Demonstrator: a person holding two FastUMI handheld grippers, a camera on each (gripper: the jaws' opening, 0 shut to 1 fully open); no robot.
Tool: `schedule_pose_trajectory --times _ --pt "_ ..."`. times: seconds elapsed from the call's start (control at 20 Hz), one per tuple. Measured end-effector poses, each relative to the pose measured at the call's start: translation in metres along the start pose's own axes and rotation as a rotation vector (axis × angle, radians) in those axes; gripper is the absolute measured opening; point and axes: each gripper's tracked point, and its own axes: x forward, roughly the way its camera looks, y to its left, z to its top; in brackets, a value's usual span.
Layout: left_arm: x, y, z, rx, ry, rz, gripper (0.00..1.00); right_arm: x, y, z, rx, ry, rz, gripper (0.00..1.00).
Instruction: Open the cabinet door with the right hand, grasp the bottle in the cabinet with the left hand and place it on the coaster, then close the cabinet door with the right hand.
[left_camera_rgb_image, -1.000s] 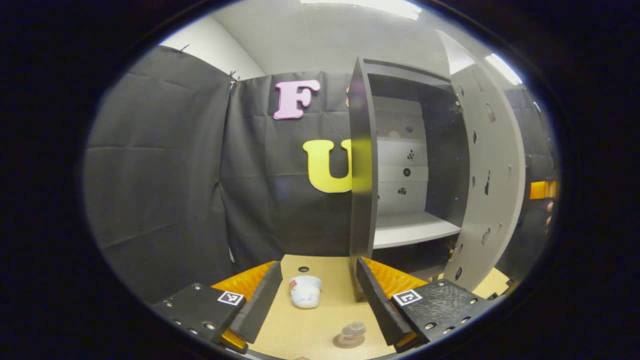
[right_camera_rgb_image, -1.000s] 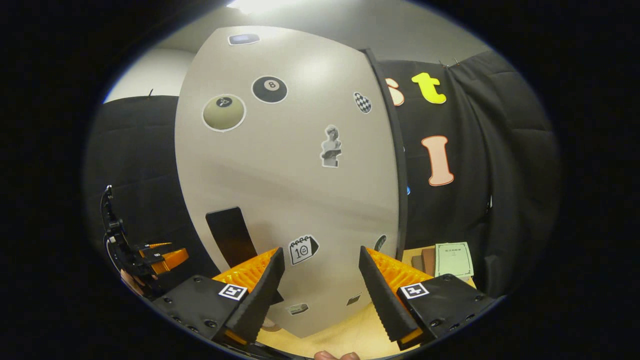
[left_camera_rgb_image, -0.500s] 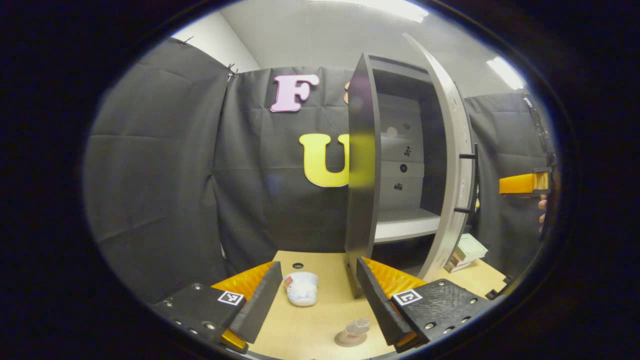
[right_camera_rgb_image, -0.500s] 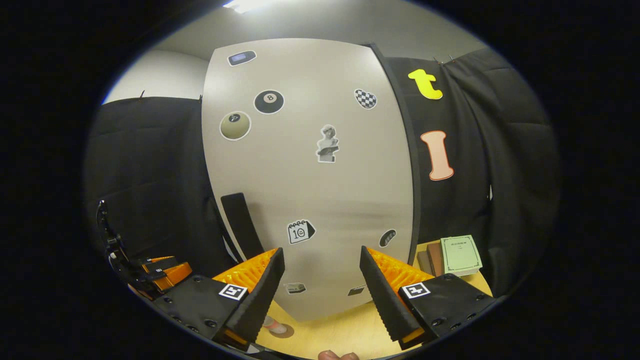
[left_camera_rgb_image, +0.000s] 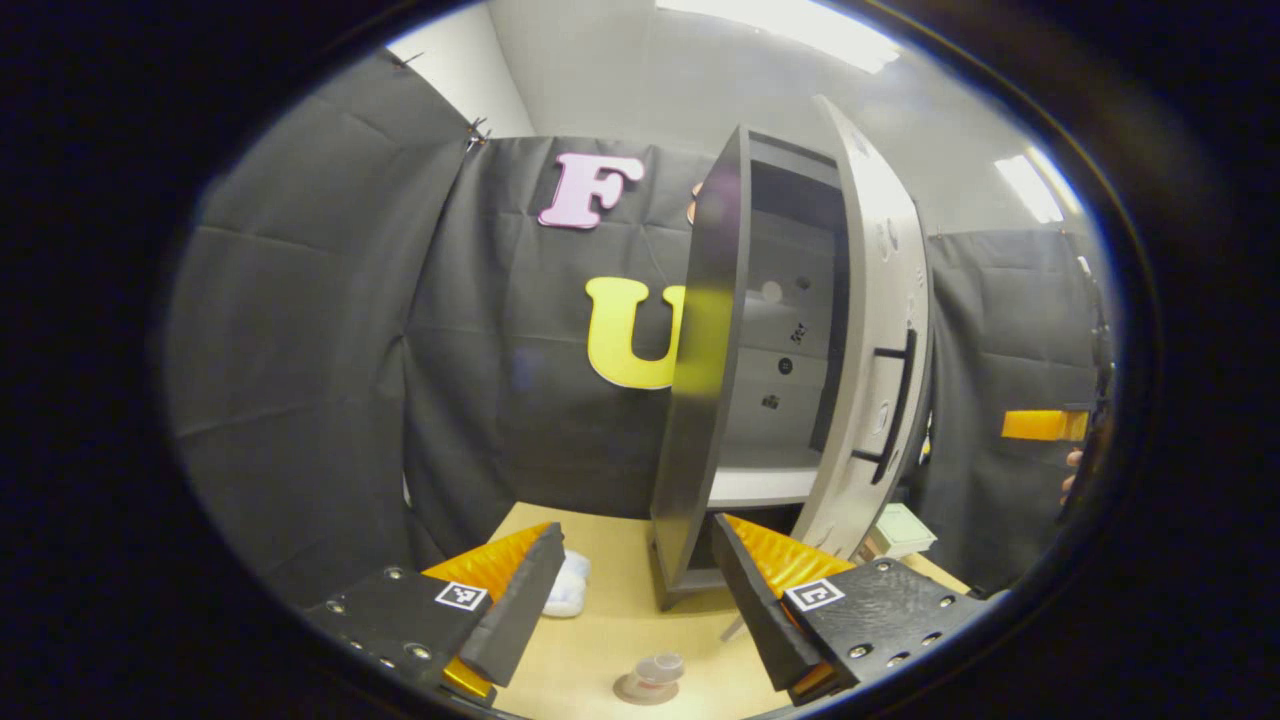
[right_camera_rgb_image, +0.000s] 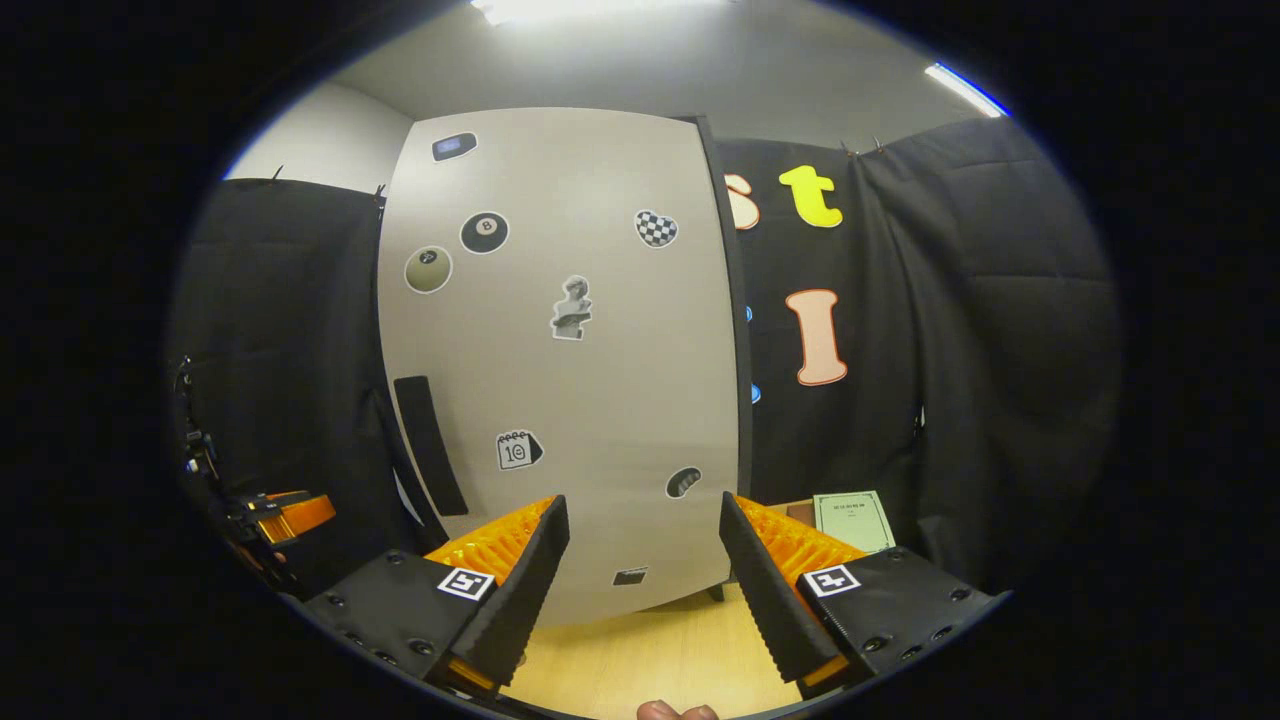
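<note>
A small clear bottle (left_camera_rgb_image: 661, 667) stands on a round brown coaster (left_camera_rgb_image: 633, 691) on the tan table, low between my left gripper's fingers. My left gripper (left_camera_rgb_image: 640, 610) is open and holds nothing. The dark cabinet (left_camera_rgb_image: 695, 380) stands just beyond it, its grey door (left_camera_rgb_image: 870, 330) swung almost shut, with a narrow gap showing the white shelf (left_camera_rgb_image: 755, 485). In the right gripper view the sticker-covered door (right_camera_rgb_image: 570, 350) faces me, its black handle (right_camera_rgb_image: 430, 445) at the left. My right gripper (right_camera_rgb_image: 640, 580) is open, a short way off the door and touching nothing.
A crumpled white thing (left_camera_rgb_image: 568, 588) lies on the table left of the cabinet. A stack of books (right_camera_rgb_image: 850, 520) sits right of the cabinet by the black cloth wall. The other gripper (right_camera_rgb_image: 285, 512) shows at the far left of the right gripper view.
The cabinet door has swung from wide open to nearly shut. My right gripper has drawn back from the door. The bottle stays on the coaster.
</note>
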Motion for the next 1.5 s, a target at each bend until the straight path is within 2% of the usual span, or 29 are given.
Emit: schedule_pose_trajectory --times 0.1,0.15,0.25,0.45,0.65,0.85,1.0,1.15,1.25,1.5 --pt "-0.006 -0.012 0.007 0.022 -0.008 0.031 0.92 -0.004 -0.026 -0.006 -0.002 0.027 -0.056 0.96" --pt "-0.010 -0.021 0.014 0.022 -0.025 0.047 0.89 -0.005 -0.036 -0.004 -0.006 0.022 -0.065 0.96" --pt "-0.012 -0.044 0.019 0.019 -0.041 0.065 0.92 -0.002 -0.048 0.007 -0.032 -0.018 -0.065 0.96" --pt "-0.018 -0.088 0.026 0.023 -0.046 0.072 0.89 -0.007 -0.071 0.010 -0.040 -0.024 -0.032 0.96" --pt "-0.032 -0.117 0.042 0.080 -0.081 0.153 0.89 -0.015 -0.094 0.013 -0.015 -0.053 0.023 0.96" --pt "-0.047 -0.161 0.039 -0.051 -0.117 0.161 0.90 -0.024 -0.113 0.014 -0.024 -0.058 0.099 0.96" --pt "-0.077 -0.166 0.036 -0.045 -0.135 0.220 0.89 -0.034 -0.128 0.014 -0.032 -0.064 0.114 0.96" --pt "-0.090 -0.169 0.034 0.007 -0.120 0.253 0.89 -0.043 -0.136 0.018 -0.003 -0.081 0.129 0.96" --pt "-0.094 -0.166 0.037 -0.001 -0.118 0.271 0.89 -0.046 -0.142 0.018 0.000 -0.083 0.121 0.96" --pt "-0.102 -0.157 0.043 -0.035 -0.141 0.264 0.92 -0.048 -0.139 0.017 -0.015 -0.088 0.118 0.96"
